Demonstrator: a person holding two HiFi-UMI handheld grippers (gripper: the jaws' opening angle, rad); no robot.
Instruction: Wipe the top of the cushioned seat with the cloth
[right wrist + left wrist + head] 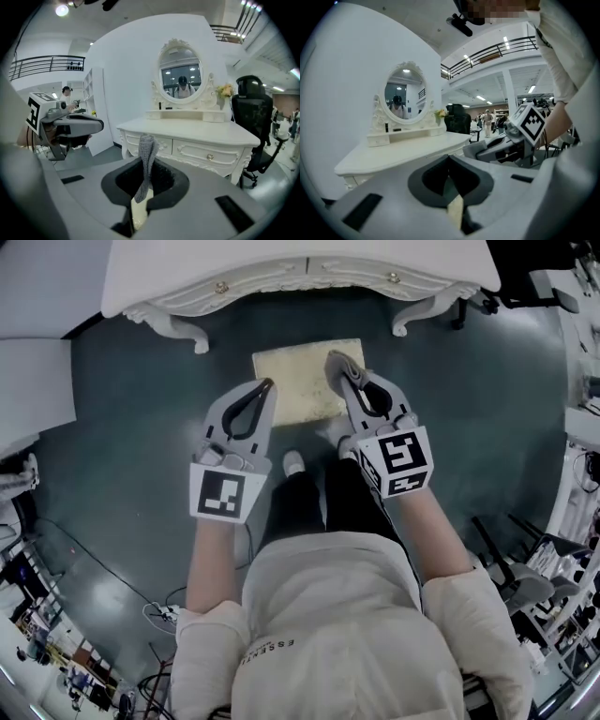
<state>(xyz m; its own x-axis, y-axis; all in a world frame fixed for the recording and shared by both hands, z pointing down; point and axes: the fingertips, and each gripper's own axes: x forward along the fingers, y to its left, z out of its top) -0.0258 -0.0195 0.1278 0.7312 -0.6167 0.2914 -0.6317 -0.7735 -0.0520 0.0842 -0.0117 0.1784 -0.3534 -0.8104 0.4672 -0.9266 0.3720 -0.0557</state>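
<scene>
The cream cushioned seat stands on the dark floor just in front of a white dressing table. My right gripper hovers over the seat's right part, shut on a grey knitted cloth that sticks up between its closed jaws. In the right gripper view a strip of the cream seat shows below the jaws. My left gripper is shut with nothing in it, its tips above the seat's left edge. In the left gripper view the left gripper has its pads touching, and the right gripper shows beside it.
The dressing table carries an oval mirror and has drawers. A black office chair stands to its right. A white cabinet is at the left. Cables lie on the floor behind. The person's shoe is near the seat.
</scene>
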